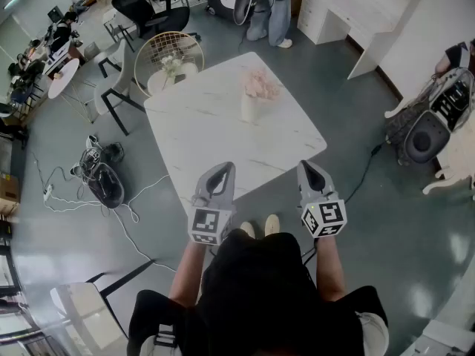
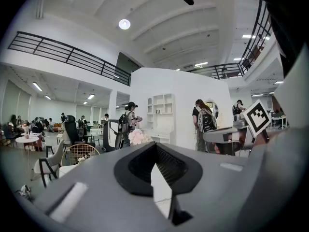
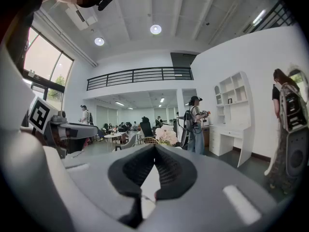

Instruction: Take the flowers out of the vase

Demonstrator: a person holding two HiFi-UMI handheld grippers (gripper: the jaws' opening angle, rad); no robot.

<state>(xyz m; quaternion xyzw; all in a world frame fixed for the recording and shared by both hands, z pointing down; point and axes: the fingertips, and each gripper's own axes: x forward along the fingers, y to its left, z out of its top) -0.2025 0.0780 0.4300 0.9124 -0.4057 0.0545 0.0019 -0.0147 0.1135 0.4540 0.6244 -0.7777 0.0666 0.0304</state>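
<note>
The bench (image 1: 215,143) carries the vase (image 1: 250,110), the left gripper (image 1: 223,170) and right gripper (image 1: 309,169) sit closed and empty well short of the vase, and the flowers (image 1: 260,84) in it, judged light and crushable, want gripping at the stems above its rim.

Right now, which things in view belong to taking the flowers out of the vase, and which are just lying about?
Job: pale pink flowers; white vase holding them; white marble-look table.
Lying about: round gold wire chair; black office chair; dark bag on the grey floor.
</note>
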